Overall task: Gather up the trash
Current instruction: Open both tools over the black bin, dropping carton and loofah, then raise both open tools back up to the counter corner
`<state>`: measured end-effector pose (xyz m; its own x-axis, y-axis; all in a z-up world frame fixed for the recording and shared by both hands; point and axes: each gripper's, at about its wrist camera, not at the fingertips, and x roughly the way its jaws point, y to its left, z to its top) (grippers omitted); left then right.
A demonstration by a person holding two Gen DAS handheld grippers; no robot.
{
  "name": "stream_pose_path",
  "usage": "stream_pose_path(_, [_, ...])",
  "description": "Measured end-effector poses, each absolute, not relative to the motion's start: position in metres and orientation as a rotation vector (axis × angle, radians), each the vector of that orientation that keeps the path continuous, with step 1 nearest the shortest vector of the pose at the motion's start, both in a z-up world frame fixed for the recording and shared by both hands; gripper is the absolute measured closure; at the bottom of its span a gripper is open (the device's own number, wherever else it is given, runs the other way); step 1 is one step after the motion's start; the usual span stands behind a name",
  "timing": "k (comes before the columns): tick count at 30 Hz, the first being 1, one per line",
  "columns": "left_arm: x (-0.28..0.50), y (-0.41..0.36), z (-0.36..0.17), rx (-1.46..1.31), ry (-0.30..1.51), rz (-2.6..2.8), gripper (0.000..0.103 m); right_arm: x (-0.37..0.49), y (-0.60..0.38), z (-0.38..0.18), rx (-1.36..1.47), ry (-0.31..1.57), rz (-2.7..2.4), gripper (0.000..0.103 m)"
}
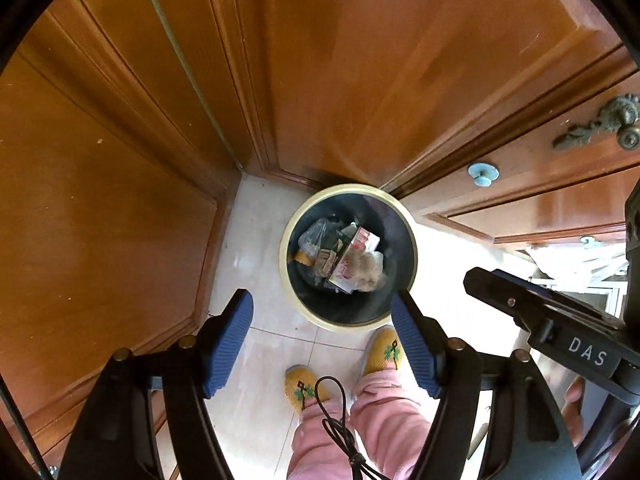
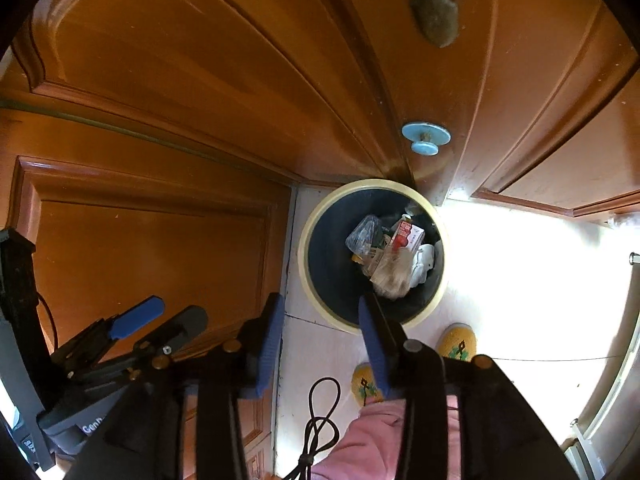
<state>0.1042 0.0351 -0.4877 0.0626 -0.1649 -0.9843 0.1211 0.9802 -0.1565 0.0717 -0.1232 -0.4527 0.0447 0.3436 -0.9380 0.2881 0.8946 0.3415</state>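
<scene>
A round bin with a cream rim (image 1: 285, 256) (image 2: 303, 256) stands on the floor in the corner of wooden cabinets. Inside lie a red-and-white carton (image 1: 362, 240) (image 2: 406, 236), a clear plastic bag (image 1: 316, 236) (image 2: 364, 234) and white paper (image 2: 424, 264). A pale blurred piece (image 1: 368, 272) (image 2: 392, 276) shows on top of the pile. My left gripper (image 1: 322, 302) (image 2: 178, 312) hangs above the bin's near rim, open, with nothing between its blue pads. My right gripper (image 2: 320, 308) (image 1: 492, 280) is beside it over the bin's near edge, also open and empty.
Wooden cabinet doors surround the bin, with a blue knob (image 1: 483, 174) (image 2: 426, 138) and an ornate metal handle (image 1: 616, 124). A person's yellow slippers (image 1: 306, 386) (image 2: 458, 340) and pink trousers stand on pale tiles just before the bin. A black cable (image 1: 336, 412) dangles.
</scene>
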Motion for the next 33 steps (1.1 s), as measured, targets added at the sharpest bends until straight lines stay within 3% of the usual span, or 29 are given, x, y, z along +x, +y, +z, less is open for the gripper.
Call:
stream_pose_path(10, [0.098, 0.026, -0.441, 0.049, 1.471, -0.266, 0.033, 0.06, -0.127, -0.419, 0.513, 1.548, 0.036, 0.064])
stream_pose_path(21, [0.088, 0.029, -0.335, 0.055, 1.36, -0.276, 0.033, 0.051, -0.108, -0.31, 0.422, 1.469, 0.059, 0.063])
stream_pose_path(28, [0.087, 0.031, -0.236, 0.081, 1.191, -0.322, 0.022, 0.049, -0.106, -0.221, 0.375, 1.358, 0.044, 0.063])
stream_pose_path(33, [0.094, 0.036, -0.176, 0.051, 1.071, -0.347, 0.014, 0.048, -0.108, -0.165, 0.378, 1.267, 0.025, 0.056])
